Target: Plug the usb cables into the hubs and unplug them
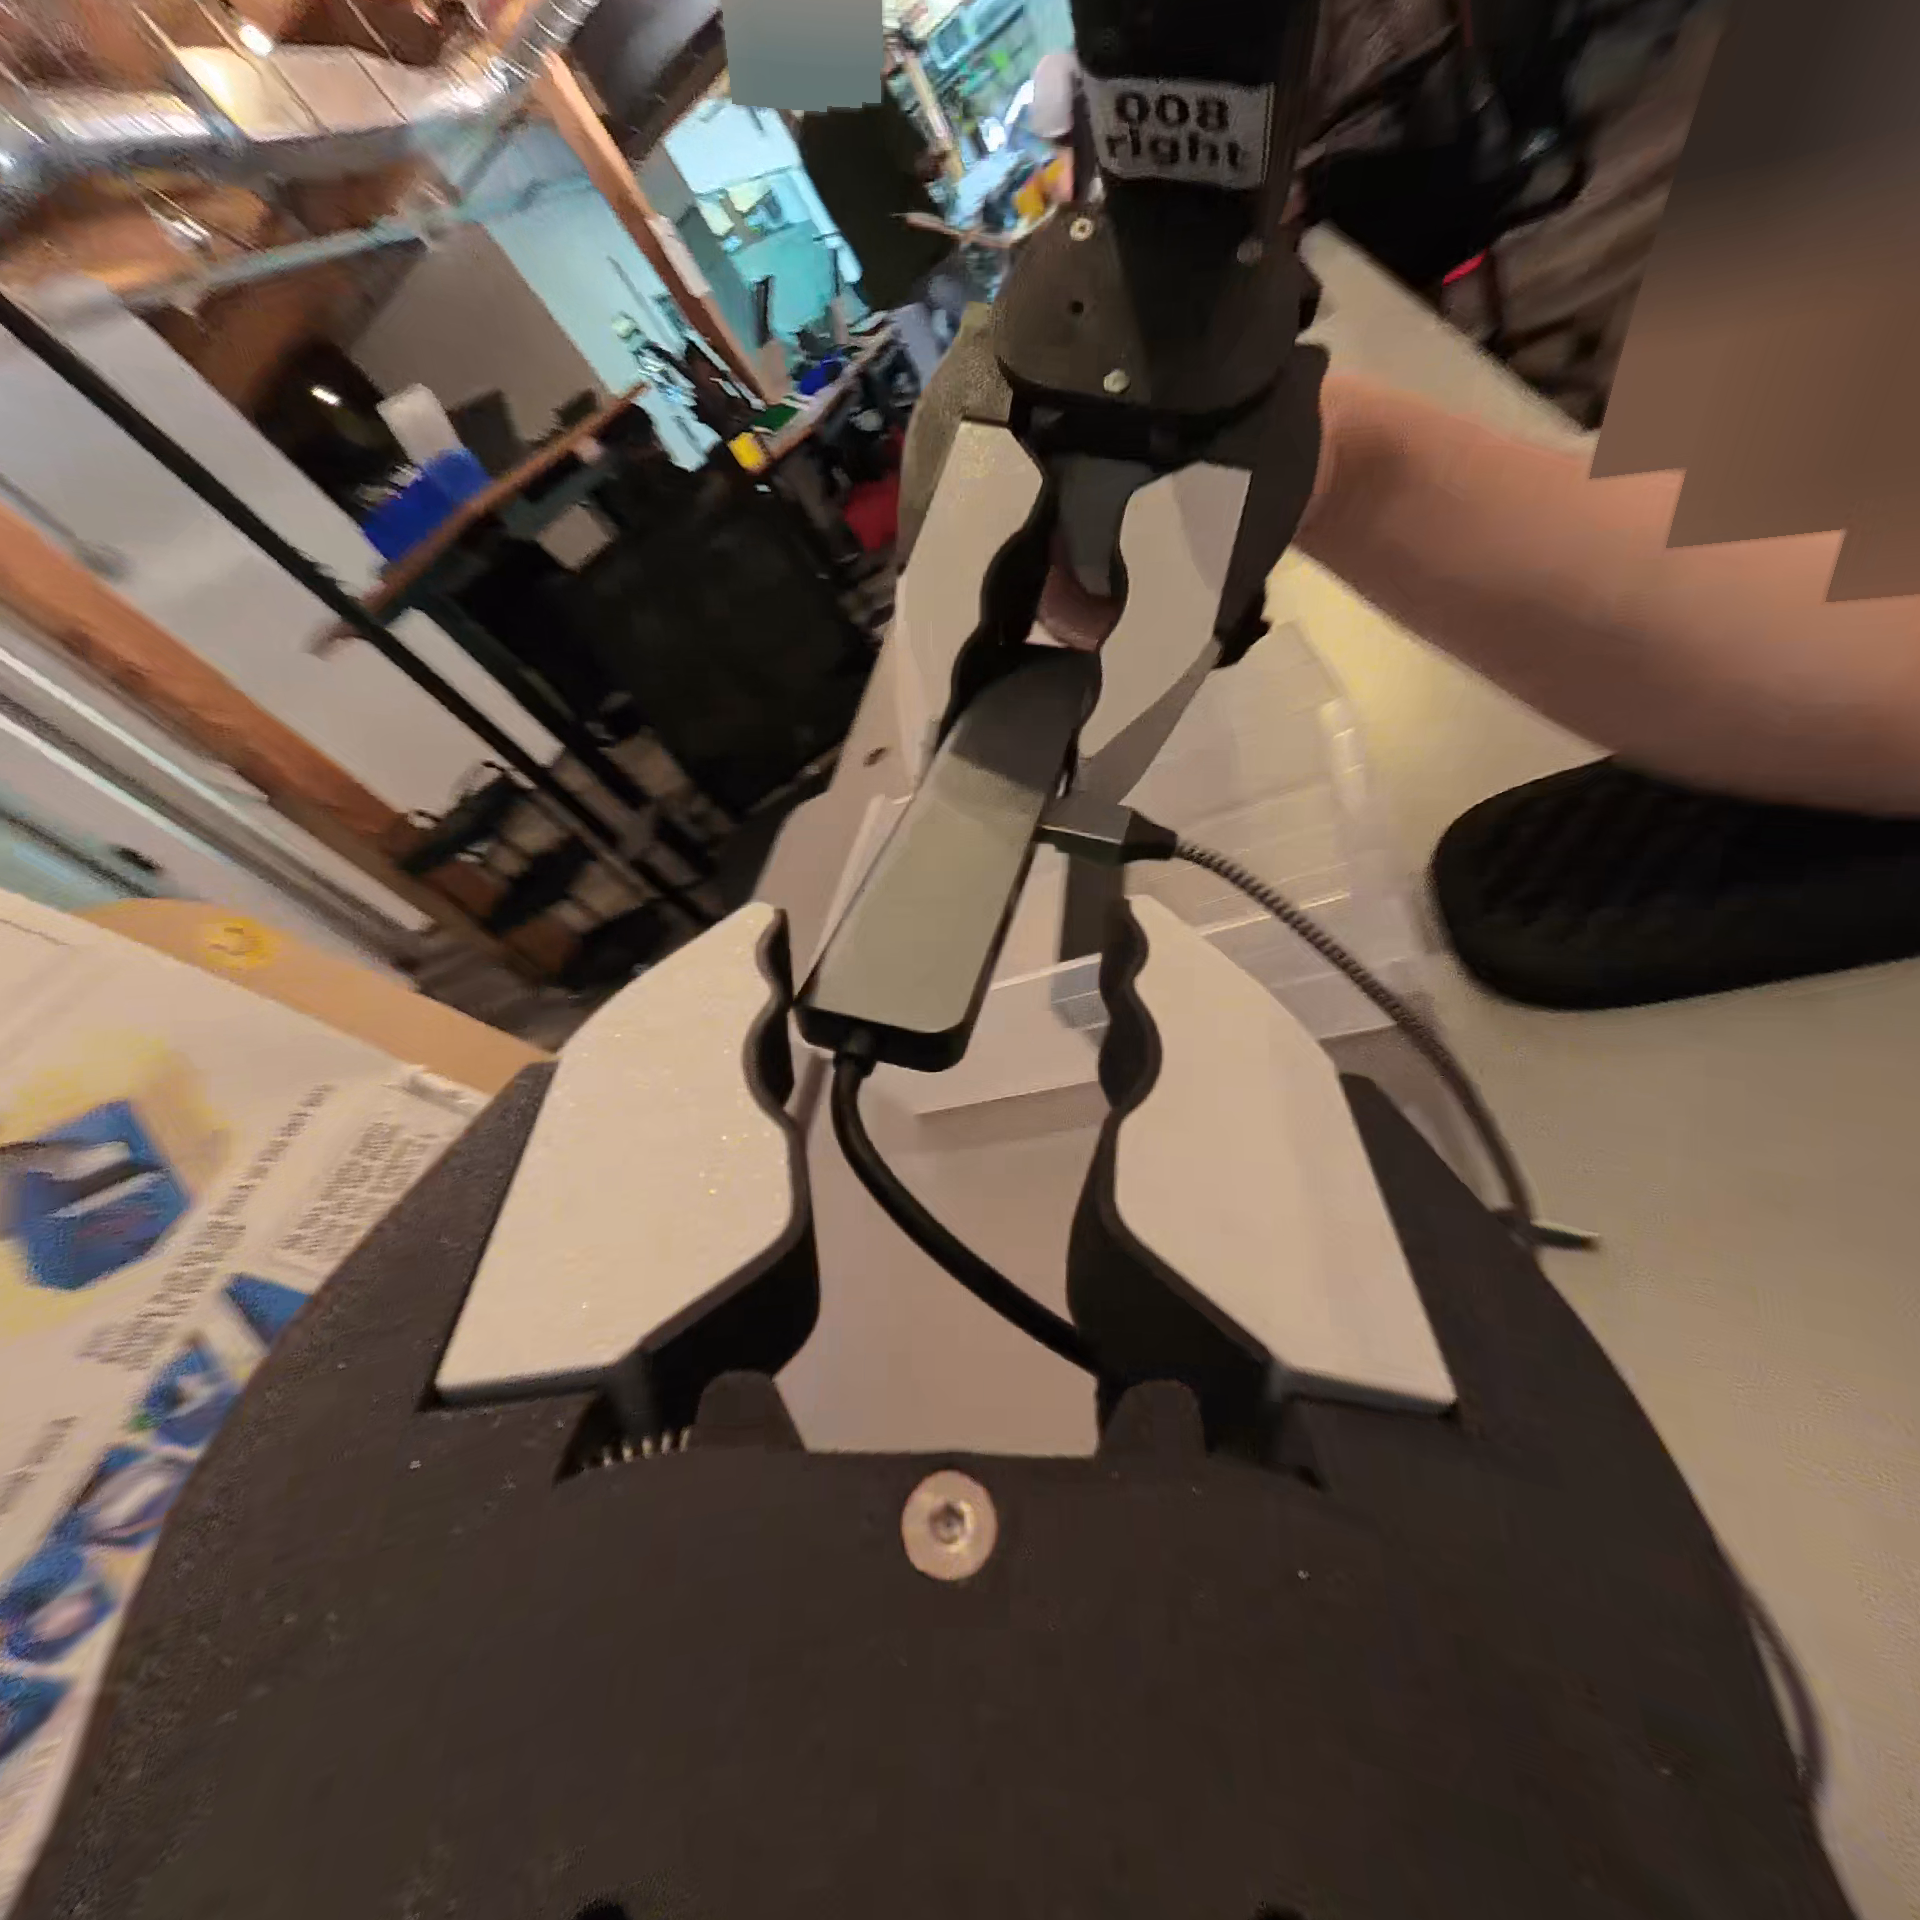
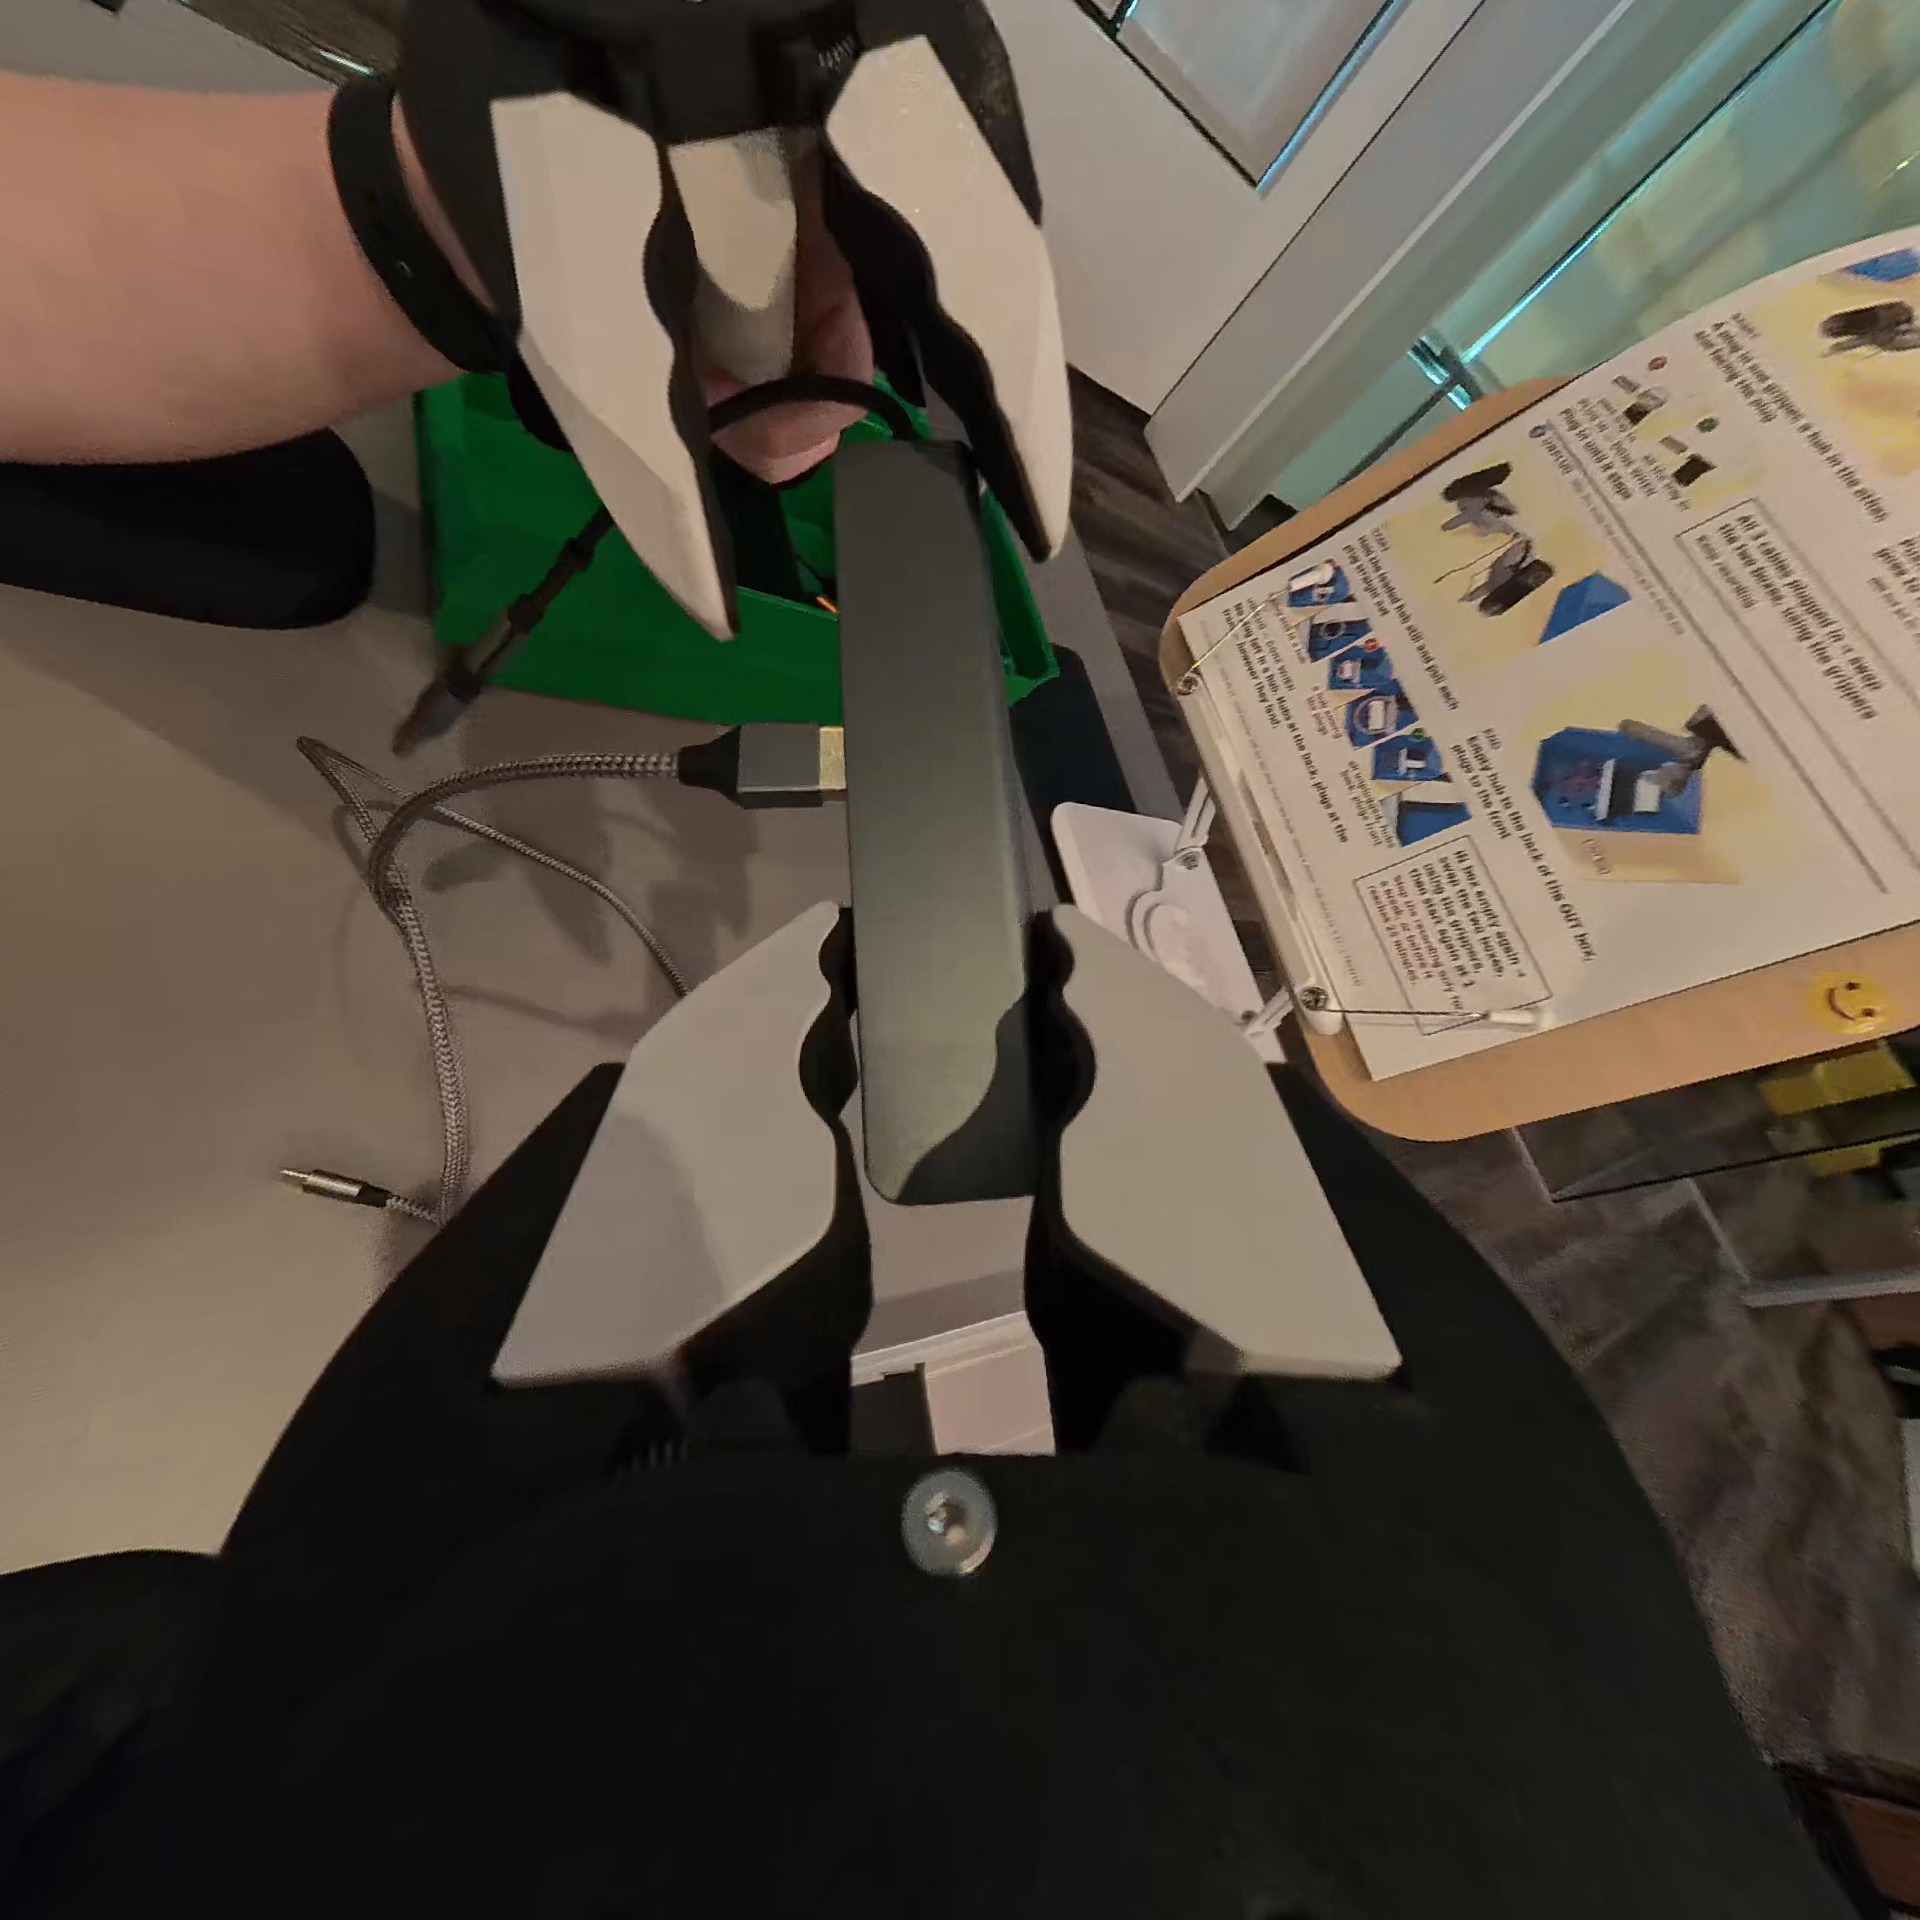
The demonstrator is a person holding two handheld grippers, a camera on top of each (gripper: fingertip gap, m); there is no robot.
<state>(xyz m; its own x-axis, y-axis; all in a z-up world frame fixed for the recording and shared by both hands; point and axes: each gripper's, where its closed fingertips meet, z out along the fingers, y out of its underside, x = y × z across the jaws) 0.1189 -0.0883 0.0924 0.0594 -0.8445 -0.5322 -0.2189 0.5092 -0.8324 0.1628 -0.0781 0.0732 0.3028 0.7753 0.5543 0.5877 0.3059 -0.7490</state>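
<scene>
A dark grey USB hub (image 2: 935, 831) is held in the air between both grippers. My right gripper (image 2: 945, 914) is shut on one end of it. My left gripper (image 1: 951, 925) is open, with the hub's other end (image 1: 914, 935) between its fingertips; the hub's black lead (image 1: 935, 1236) runs back between the fingers. A grey braided USB cable's plug (image 2: 769, 764) sits in a side port of the hub, and it also shows in the left wrist view (image 1: 1091, 831). The left gripper (image 2: 878, 582) shows at the top of the right wrist view, and the right gripper (image 1: 1023, 738) at the top of the left wrist view.
The braided cable (image 2: 426, 935) loops over the grey table, its free end (image 2: 332, 1184) lying loose. A green bin (image 2: 623, 644) with another cable (image 2: 468, 665) hanging out stands behind. An instruction sheet on a wooden board (image 2: 1558, 727) is at the right. A forearm and black pad (image 1: 1662, 883) are nearby. Spacing between my two grippers at the tips: around 6 cm.
</scene>
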